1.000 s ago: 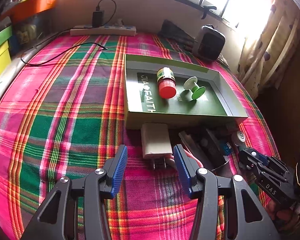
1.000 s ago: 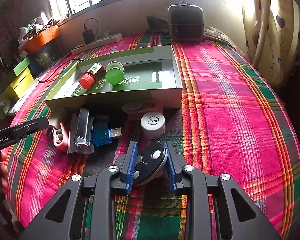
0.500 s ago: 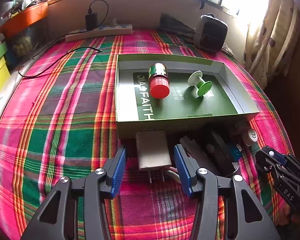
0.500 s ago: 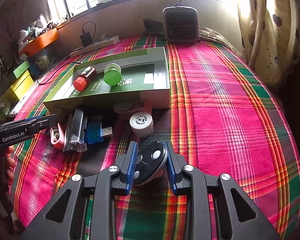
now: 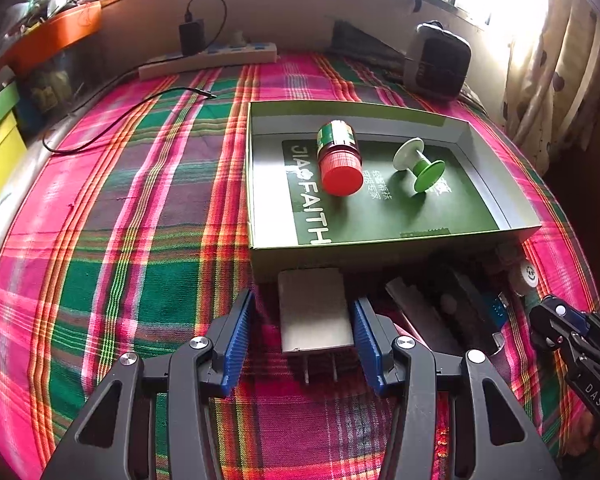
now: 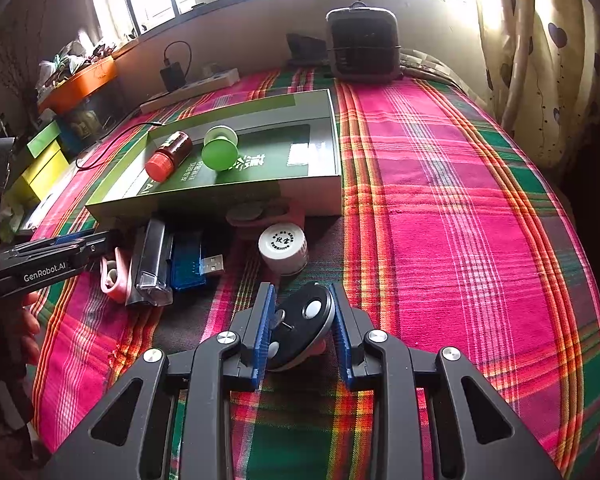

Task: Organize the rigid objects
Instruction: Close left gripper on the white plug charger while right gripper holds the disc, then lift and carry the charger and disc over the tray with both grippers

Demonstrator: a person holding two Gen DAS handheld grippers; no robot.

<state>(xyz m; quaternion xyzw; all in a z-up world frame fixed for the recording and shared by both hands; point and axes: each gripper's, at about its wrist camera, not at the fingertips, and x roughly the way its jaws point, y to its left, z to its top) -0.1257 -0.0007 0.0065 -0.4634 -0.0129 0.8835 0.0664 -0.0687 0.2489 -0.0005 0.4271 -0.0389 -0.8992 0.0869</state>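
Observation:
A shallow green box (image 5: 496, 184) (image 6: 260, 196) holds a red-capped bottle (image 5: 338, 156) (image 6: 168, 156) and a green spool (image 5: 420, 164) (image 6: 219, 148). My left gripper (image 5: 303, 340) is open around a white plug adapter (image 5: 314, 312) lying just in front of the box; its right pad touches the adapter. My right gripper (image 6: 302, 332) is shut on a round black disc (image 6: 302, 324), held low over the cloth. Beside it lie a white-capped jar (image 6: 283, 246), a blue USB stick (image 6: 190, 264), a dark clear-topped case (image 6: 150, 264) and a pink piece (image 6: 114, 276).
The table has a pink and green plaid cloth (image 5: 140, 216). A power strip (image 5: 208, 62) with a charger and a loose cable (image 5: 112, 120) is at the back. A dark small heater (image 6: 362, 46) stands back right. Coloured bins (image 6: 48, 160) are at the left edge.
My left gripper has moved forward so its fingers now flank the white adapter. My right gripper has kept hold of the black disc and drawn back slightly from the box.

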